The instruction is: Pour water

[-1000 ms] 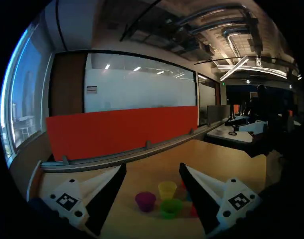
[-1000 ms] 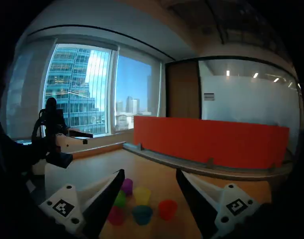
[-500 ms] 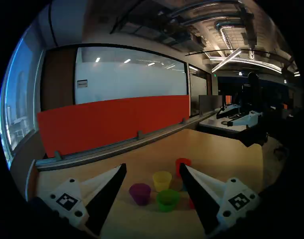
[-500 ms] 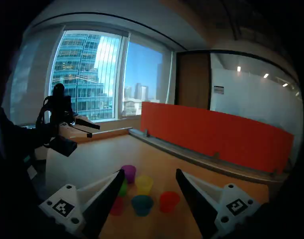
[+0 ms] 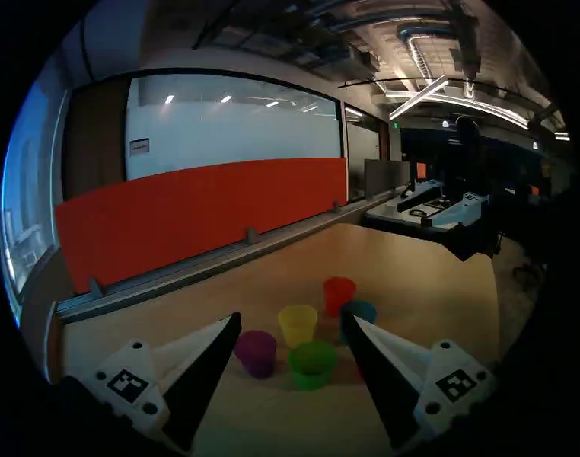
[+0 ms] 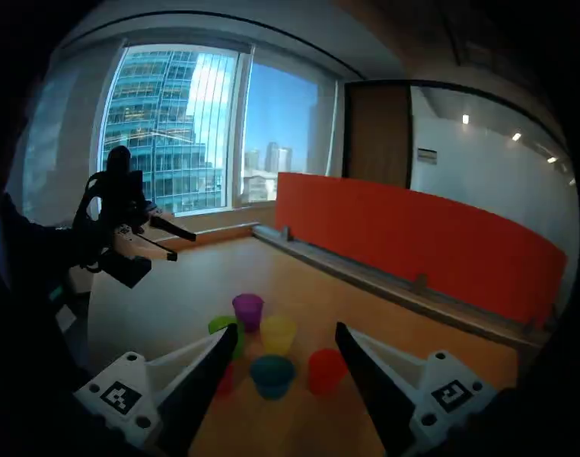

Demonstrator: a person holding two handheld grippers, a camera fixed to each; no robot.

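Observation:
Several small coloured cups stand grouped on the wooden table. In the left gripper view the purple cup, yellow cup and green cup sit just ahead of my left gripper, which is open and holds nothing. A red cup and a teal cup stand behind them. In the right gripper view my right gripper is open and empty above the teal cup, red cup, yellow cup, purple cup and green cup. I cannot see any water.
An orange divider panel with a metal rail runs along the table's far edge. The left gripper, held in a hand, hovers at the left of the right gripper view. Big windows lie behind it. Other desks stand to the right.
Both cameras have tipped downward and drawn nearer the cups, so the cups sit higher in each view. The red and teal cups have come into the left gripper view. Both grippers stay open.

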